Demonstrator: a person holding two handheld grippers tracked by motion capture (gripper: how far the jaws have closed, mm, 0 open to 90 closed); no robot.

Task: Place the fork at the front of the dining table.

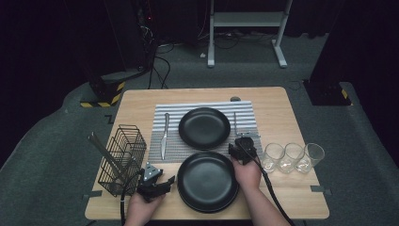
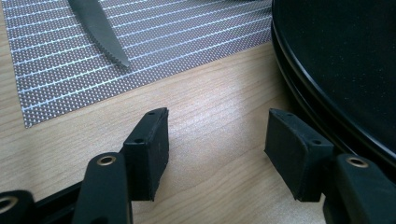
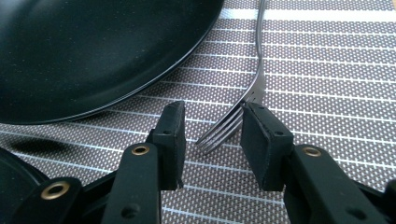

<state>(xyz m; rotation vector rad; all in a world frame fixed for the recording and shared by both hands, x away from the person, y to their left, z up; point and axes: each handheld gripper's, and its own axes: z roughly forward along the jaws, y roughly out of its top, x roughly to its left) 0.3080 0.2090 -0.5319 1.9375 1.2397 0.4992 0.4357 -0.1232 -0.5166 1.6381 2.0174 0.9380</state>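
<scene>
Basket: wire caddy (image 1: pixel 123 157) at the table's left edge, with one long metal utensil (image 1: pixel 104 153) leaning out of it toward the left; anything else inside is too small to tell.
Left gripper: left gripper (image 1: pixel 160 184) low on the wooden table (image 1: pixel 277 127), just left of the near plate; in the left gripper view (image 2: pixel 215 151) its jaws stand apart over bare wood with nothing between them.
Knife: knife (image 1: pixel 164 135) lies on the left part of the striped placemat (image 1: pixel 247 110), tip toward the person; its serrated tip (image 2: pixel 100 28) shows ahead of the left gripper.
Plates: far plate (image 1: pixel 204 128) on the placemat, bare; near plate (image 1: pixel 207 181) below it on the wood, also bare, its stacked rims (image 2: pixel 299 100) beside the left gripper's right jaw.
Fork: fork (image 3: pixel 243 102) lies flat on the placemat right of the far plate, tines toward the person.
Right gripper: right gripper (image 3: pixel 212 140) sits over the fork's tines, jaws partly open; the tines lie between them, the right pad at the fork's edge, the left pad clear of it.
Glasses: three clear glasses (image 1: pixel 294 157) in a row at the right, just beside the right gripper; they look empty.
</scene>
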